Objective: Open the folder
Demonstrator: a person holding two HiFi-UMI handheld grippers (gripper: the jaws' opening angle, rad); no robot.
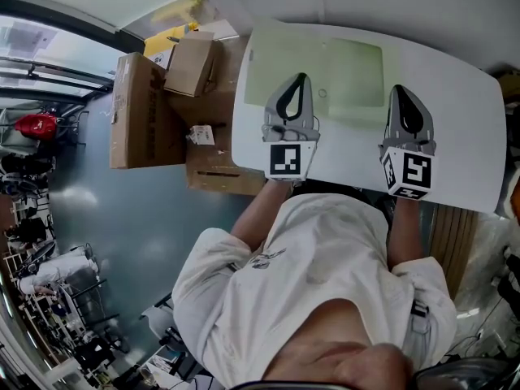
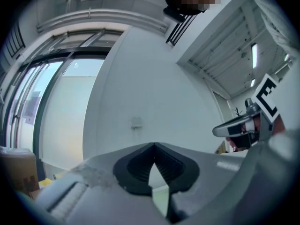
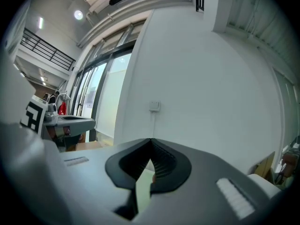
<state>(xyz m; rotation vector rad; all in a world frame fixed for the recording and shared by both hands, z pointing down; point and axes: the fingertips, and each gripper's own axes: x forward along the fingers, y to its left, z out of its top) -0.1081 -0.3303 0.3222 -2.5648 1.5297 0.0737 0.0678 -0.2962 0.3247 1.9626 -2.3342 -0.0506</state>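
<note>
Folder (image 1: 349,63) lies on table (image 1: 463,136); left hand-held gripper (image 1: 302,78) and right hand-held gripper (image 1: 399,89) closed, empty; cardboard boxes (image 1: 142,112) beside.

Nothing legible here: dark print on the tall brown cardboard box (image 1: 134,112) at the left is too small to read, and the cubes on the grey left gripper (image 1: 302,78) and right gripper (image 1: 399,89) show only black-and-white square marker patterns.

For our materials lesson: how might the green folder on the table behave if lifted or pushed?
The folder lies thin and flat, so it is probably light and floppy. Its see-through plastic may slide on the smooth white table.
</note>
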